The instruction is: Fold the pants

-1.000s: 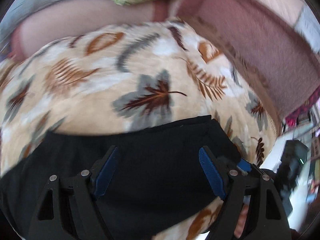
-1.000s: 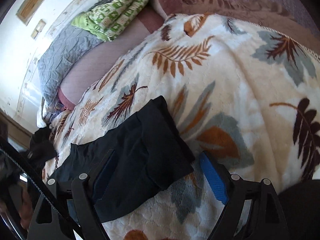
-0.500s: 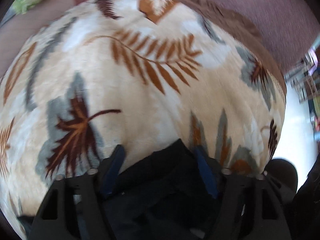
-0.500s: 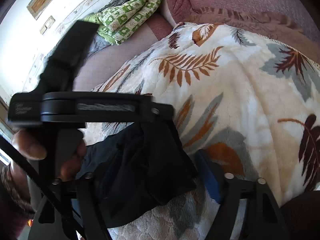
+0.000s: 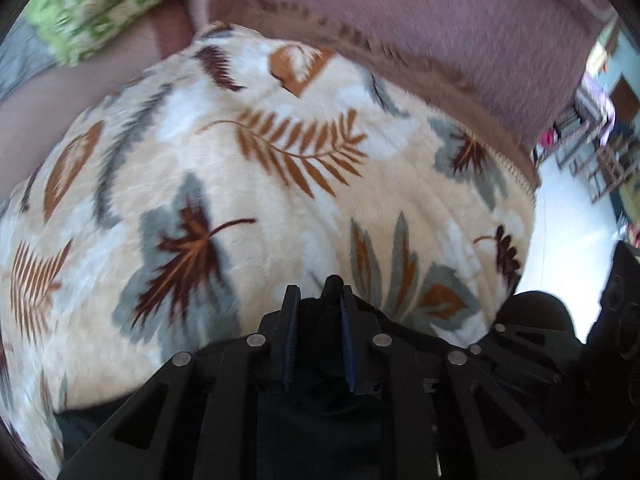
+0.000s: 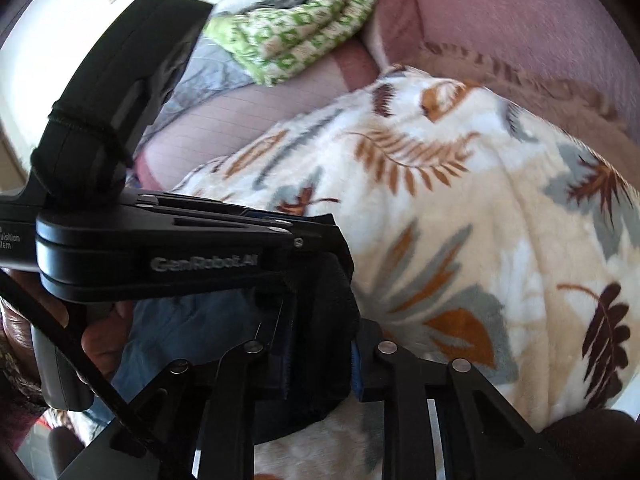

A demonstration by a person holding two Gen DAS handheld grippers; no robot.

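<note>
The black pants (image 5: 320,412) lie bunched on a cream leaf-print blanket (image 5: 280,184) at the near edge. My left gripper (image 5: 316,300) is shut on a fold of the pants; a nub of black cloth sticks out between its blue pads. My right gripper (image 6: 320,344) is shut on the pants' folded edge (image 6: 324,312), and the blanket (image 6: 460,220) spreads behind. The left gripper's black body (image 6: 160,256) crosses the right wrist view just above the right fingers, held by a hand.
A mauve sofa back (image 5: 440,20) and brown fringed throw (image 5: 400,64) border the blanket. A green-and-white patterned cloth (image 6: 304,28) and grey quilt (image 6: 208,68) lie at the far left. White floor and furniture (image 5: 592,152) lie past the right edge.
Both grippers went from open over the pants to shut on the cloth. The left gripper moved in right beside the right one, bunching the pants together.
</note>
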